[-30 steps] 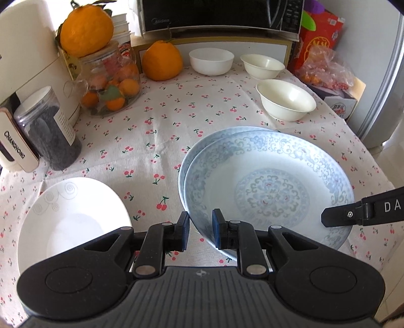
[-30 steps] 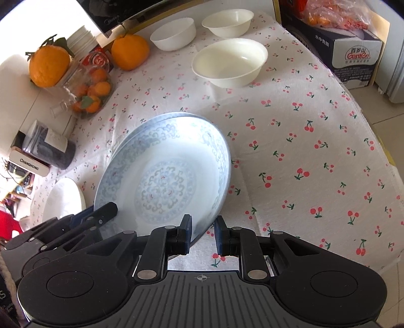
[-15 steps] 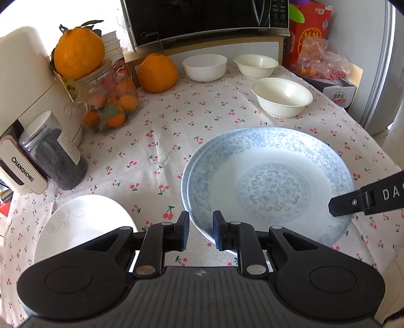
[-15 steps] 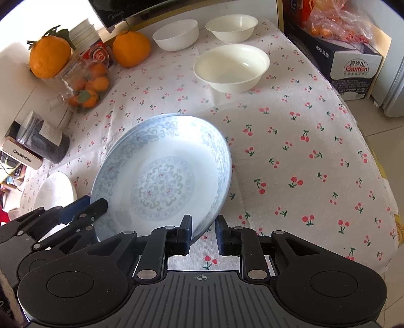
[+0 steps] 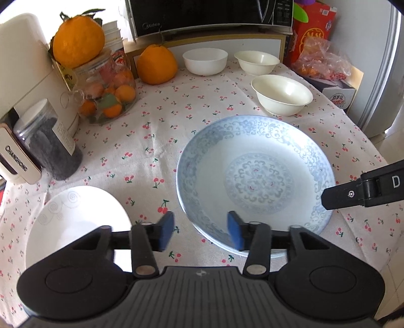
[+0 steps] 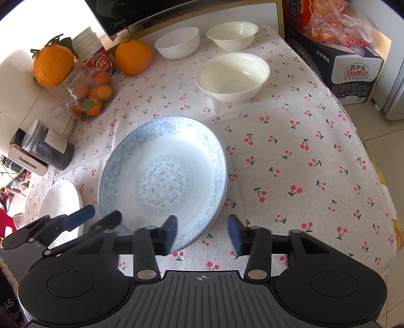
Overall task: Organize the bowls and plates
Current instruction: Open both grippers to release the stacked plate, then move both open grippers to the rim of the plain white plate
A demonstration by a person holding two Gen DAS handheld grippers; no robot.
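Both grippers have just let go: their jaws, clamped on the rim of the blue-patterned plate (image 5: 255, 181) a second ago, have been opening and now stand apart, and the plate, then tilted above a matching one, has settled flat on top of it. On the left gripper (image 5: 200, 233) the blue pads (image 5: 233, 233) straddle the plate's near edge without pressing it, one pad over the rim and the other over the cloth. On the right gripper (image 6: 202, 233) the left pad hangs over the plate's near rim while the right pad is over bare cloth, so the rim sits between the spread jaws, ungripped. Only a thin edge of the lower plate shows at the stack's right side in the right wrist view. Just left of the stack lies a white plate (image 5: 75, 222) with a faint swirl pattern. Farther back on the cherry-print tablecloth (image 6: 303, 156) sits a large cream bowl (image 5: 281, 94), and behind it a white bowl (image 5: 205, 61) and a smaller cream bowl (image 5: 257, 61) side by side. Along the left stand a dark-filled jar (image 5: 48, 143), a glass jar of small oranges (image 5: 108, 93) with a big orange (image 5: 78, 40) on top, and another big orange (image 5: 156, 64) before the microwave (image 5: 209, 12).
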